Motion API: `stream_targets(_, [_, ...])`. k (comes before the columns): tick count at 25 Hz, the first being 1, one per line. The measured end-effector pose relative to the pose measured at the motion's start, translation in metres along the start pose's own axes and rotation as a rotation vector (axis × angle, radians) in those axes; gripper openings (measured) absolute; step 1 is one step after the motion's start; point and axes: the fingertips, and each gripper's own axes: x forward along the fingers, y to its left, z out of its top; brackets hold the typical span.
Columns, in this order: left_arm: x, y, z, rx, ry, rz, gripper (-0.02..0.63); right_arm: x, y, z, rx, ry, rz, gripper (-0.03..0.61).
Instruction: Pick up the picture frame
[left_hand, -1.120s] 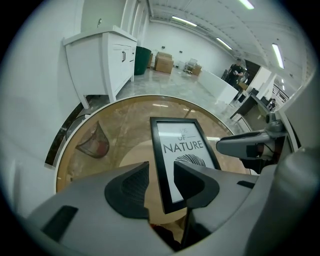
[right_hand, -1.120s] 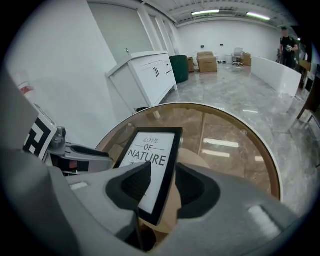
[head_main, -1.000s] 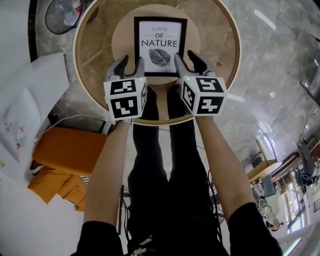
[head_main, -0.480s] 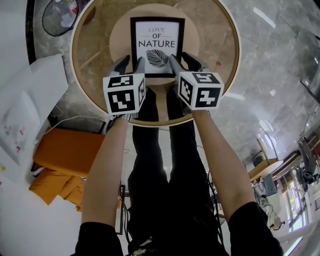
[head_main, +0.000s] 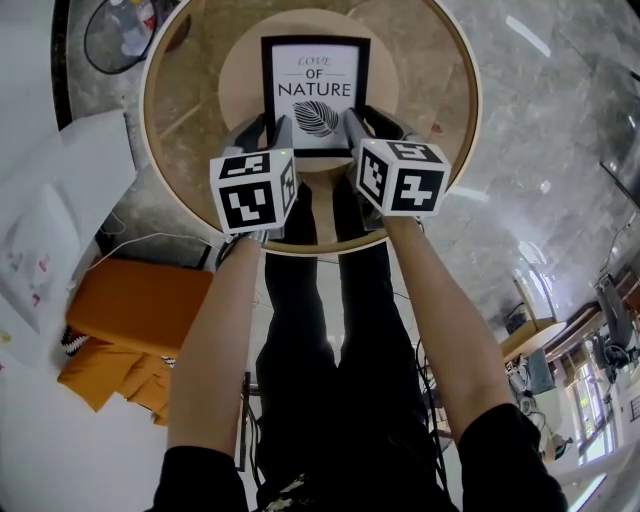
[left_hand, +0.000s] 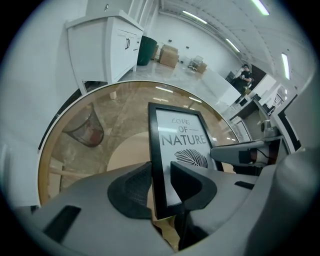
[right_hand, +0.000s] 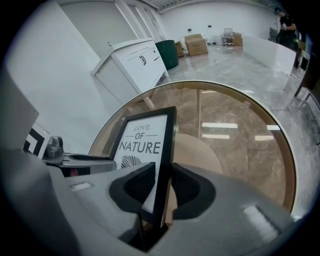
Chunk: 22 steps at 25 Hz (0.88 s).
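on the round glass-topped table (head_main: 152, 120), whose wooden rim rings clear glass over a round tan base (head_main: 242, 85), the black picture frame (head_main: 315, 90) with its "love of nature" leaf print sits near the table's middle, on the side closer to the person. the left gripper (head_main: 262, 130) has just been narrowing its jaws and now clenches the frame's left edge, one pad on the glass front and one behind; the right gripper (head_main: 368, 120) has likewise just been narrowing and grasps the frame's right edge between its pads. from the head view the two marker cubes cover the frame's lower corners, so its bottom edge cannot be seen. around the table spreads a glossy grey marble floor (head_main: 540, 150) that mirrors ceiling lights. a wire-mesh basket (head_main: 125, 30) shows by the table's far-left rim, partly through the glass. an orange cushion (head_main: 140, 300) lies on the floor by the table's near-left side, with a white cable (head_main: 150, 238) between them. beyond the table stand a white cabinet (left_hand: 105, 45), a dark green bin (left_hand: 146, 50) and cardboard boxes (left_hand: 169, 55).
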Motion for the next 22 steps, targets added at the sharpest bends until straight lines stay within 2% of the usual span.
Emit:
stream_targets(10, [-0.017,-0.004,0.009,0.025,-0.044,0.027,0.115,-0.014,0.005,0.009,-0.009,-0.032,-0.014,0.087])
stream_targets(22, [-0.058,-0.036,0.053,0.066,-0.129,0.037,0.113,-0.064,0.008,0.052,-0.026,-0.128,-0.012,0.087])
